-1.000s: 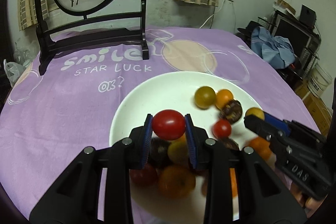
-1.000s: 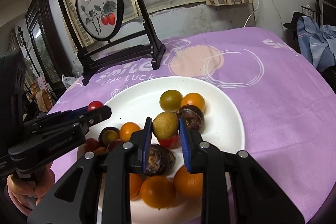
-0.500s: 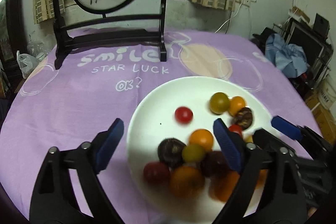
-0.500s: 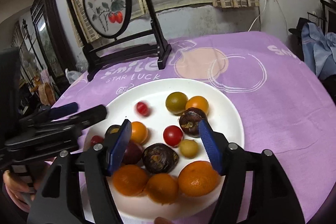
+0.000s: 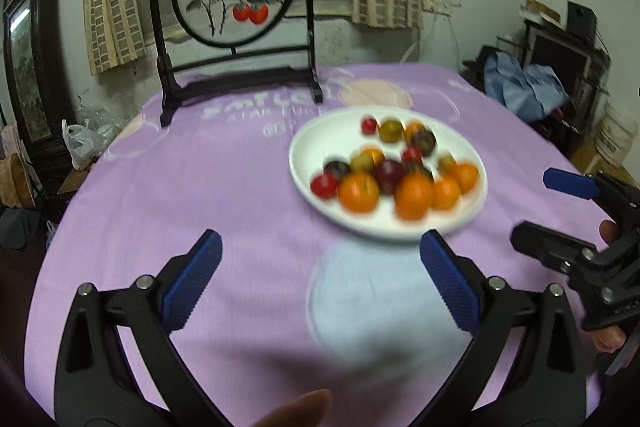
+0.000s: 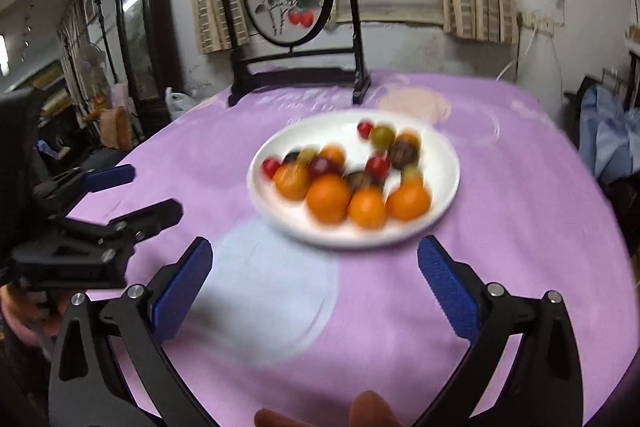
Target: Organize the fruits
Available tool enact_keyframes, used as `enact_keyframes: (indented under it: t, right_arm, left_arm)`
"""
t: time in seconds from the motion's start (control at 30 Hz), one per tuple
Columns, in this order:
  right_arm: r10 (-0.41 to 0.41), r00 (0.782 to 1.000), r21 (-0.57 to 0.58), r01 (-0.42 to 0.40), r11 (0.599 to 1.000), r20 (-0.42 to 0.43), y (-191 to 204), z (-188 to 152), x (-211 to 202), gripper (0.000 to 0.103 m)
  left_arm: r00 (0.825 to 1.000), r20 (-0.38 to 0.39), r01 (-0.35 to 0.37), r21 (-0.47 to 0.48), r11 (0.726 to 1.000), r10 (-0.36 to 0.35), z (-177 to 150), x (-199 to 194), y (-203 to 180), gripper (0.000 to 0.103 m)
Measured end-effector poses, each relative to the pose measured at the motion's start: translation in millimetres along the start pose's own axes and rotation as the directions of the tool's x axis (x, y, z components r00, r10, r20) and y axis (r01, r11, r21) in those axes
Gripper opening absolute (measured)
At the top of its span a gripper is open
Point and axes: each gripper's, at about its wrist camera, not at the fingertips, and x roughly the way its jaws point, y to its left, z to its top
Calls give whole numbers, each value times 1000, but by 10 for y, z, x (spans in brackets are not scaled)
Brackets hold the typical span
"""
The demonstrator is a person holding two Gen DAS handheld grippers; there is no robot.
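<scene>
A white plate (image 5: 304, 171) on the purple tablecloth holds several fruits: oranges (image 5: 359, 192), red cherry tomatoes (image 5: 369, 125), a green-yellow one and dark passion fruits. It also shows in the right wrist view (image 6: 444, 195), with oranges (image 6: 329, 197) at its near side. My left gripper (image 5: 320, 259) is wide open and empty, held back from the plate's near rim. My right gripper (image 6: 314, 259) is also wide open and empty, short of the plate; it appears in the left wrist view (image 5: 560, 219) at the right.
A black framed round painting on a stand (image 5: 236, 11) sits at the table's far side. Blue clothes (image 5: 524, 87) and boxes lie off the right edge. A dark cabinet (image 6: 140, 39) and bags stand to the left.
Both grippers opened, dropping a red tomato and a yellow-brown fruit onto the plate, then pulled back and up away from the plate.
</scene>
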Motion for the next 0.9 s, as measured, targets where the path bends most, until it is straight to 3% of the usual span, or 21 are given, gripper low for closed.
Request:
enact_keyframes:
  t: [0.07,0.23,0.9]
  right_arm:
    - [-14,1000,12,14,1000,6,-3,-165,-65,102]
    - [-59,995,40,63,997,-86,-20,-349,9,102]
    - [-94,993,13,95,995,-78,30,-386,-2,102]
  left_arm:
    - [1000,-14,-3,-11,1000,3,-154,-44,13,101]
    - [998,-58,-7,-26,1000,6,-376,-39,30,101]
    - [998,-59,25,-19,1000,-27,-527,-70,-14,101]
